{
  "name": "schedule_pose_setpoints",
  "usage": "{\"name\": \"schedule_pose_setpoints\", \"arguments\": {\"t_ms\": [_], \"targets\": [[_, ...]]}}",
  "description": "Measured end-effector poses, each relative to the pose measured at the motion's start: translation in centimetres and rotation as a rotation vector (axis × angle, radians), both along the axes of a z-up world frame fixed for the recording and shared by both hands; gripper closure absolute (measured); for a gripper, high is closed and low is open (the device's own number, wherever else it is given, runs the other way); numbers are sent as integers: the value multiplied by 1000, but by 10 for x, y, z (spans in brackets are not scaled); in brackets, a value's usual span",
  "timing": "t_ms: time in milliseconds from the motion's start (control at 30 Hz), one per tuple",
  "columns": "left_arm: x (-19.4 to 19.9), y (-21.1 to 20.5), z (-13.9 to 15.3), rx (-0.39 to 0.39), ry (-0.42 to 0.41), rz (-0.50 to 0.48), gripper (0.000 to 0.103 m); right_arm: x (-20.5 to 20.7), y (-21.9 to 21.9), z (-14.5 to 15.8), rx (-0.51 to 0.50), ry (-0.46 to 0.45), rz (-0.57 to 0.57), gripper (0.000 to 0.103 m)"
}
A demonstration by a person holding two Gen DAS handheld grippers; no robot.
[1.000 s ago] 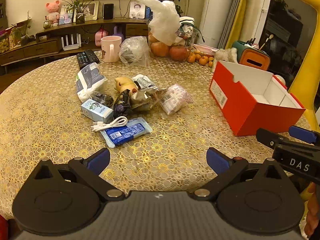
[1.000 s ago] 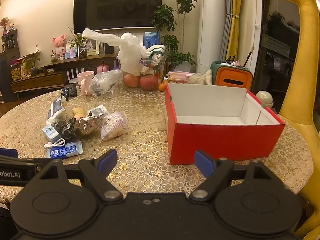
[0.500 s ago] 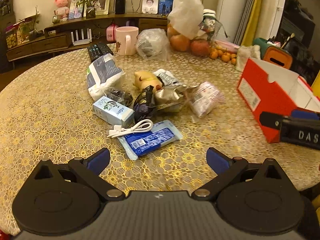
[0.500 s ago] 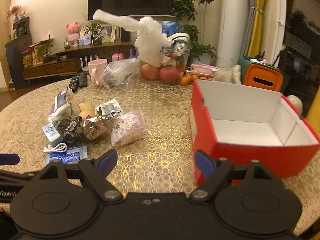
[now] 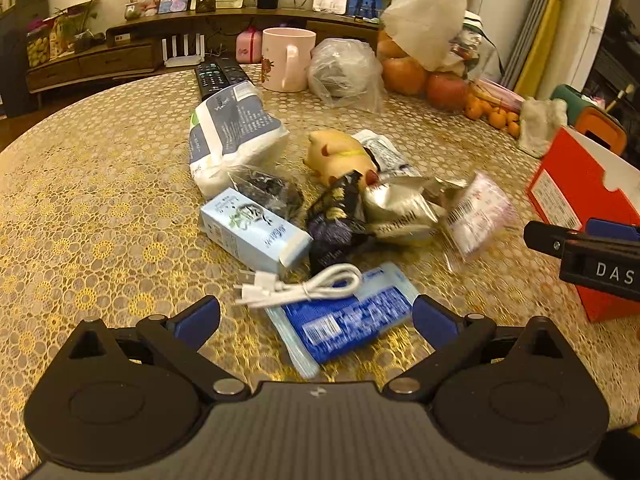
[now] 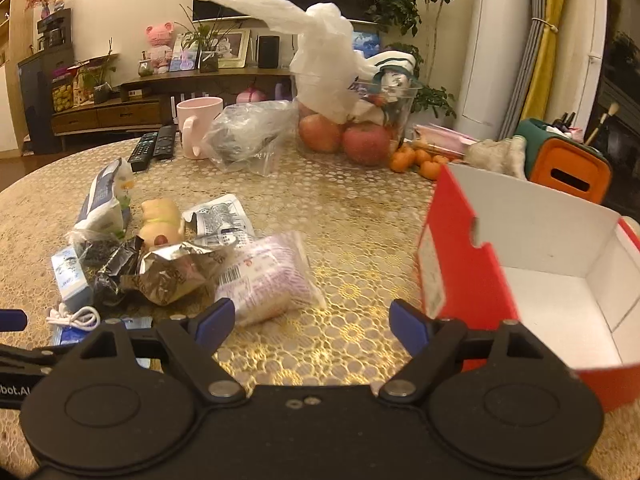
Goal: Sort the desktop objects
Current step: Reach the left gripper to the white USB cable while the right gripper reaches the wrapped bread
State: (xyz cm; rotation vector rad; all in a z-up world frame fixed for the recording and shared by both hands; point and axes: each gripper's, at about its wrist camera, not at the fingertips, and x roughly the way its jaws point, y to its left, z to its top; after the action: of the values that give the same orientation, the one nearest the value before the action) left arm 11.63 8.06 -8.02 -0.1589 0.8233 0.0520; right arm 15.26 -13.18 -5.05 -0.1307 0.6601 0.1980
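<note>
A heap of small items lies mid-table: a blue wipes packet (image 5: 344, 326) under a coiled white cable (image 5: 304, 288), a light-blue carton (image 5: 254, 232), a white-and-blue pouch (image 5: 234, 128), a yellow pig toy (image 5: 340, 154), a silver foil bag (image 5: 400, 208) and a pink-printed packet (image 6: 268, 276). My left gripper (image 5: 316, 316) stands open just short of the blue packet and cable. My right gripper (image 6: 310, 320) is open and empty, between the pink packet and the red box (image 6: 472, 272), whose white inside is bare.
At the table's far side stand a pink mug (image 5: 286, 60), two remotes (image 5: 218, 74), a clear bag (image 5: 344, 70), a fruit bowl with a white bag (image 6: 352, 120), small oranges (image 6: 416, 160) and an orange-green holder (image 6: 568, 164). Gold lace cloth (image 5: 88, 208) covers the table.
Both grippers have moved forward toward the heap, which looks larger and nearer now. The red box has slid toward the right edge of both views. Nothing was picked up.
</note>
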Motion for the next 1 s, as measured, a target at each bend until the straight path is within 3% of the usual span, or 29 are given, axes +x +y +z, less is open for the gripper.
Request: {"name": "schedule_pose_setpoints", "arguments": {"t_ms": [600,833,1000], "targets": [[24,17,-19,-54,10,36,2,45,35,-29,-83,36,119,19],[23,17,-16,-48,-12,27,25,50,37,-36,-75,51,126,20],[20,16,-16,-48,-15,31,26,50,35,-37,-58,56,121,21]]}}
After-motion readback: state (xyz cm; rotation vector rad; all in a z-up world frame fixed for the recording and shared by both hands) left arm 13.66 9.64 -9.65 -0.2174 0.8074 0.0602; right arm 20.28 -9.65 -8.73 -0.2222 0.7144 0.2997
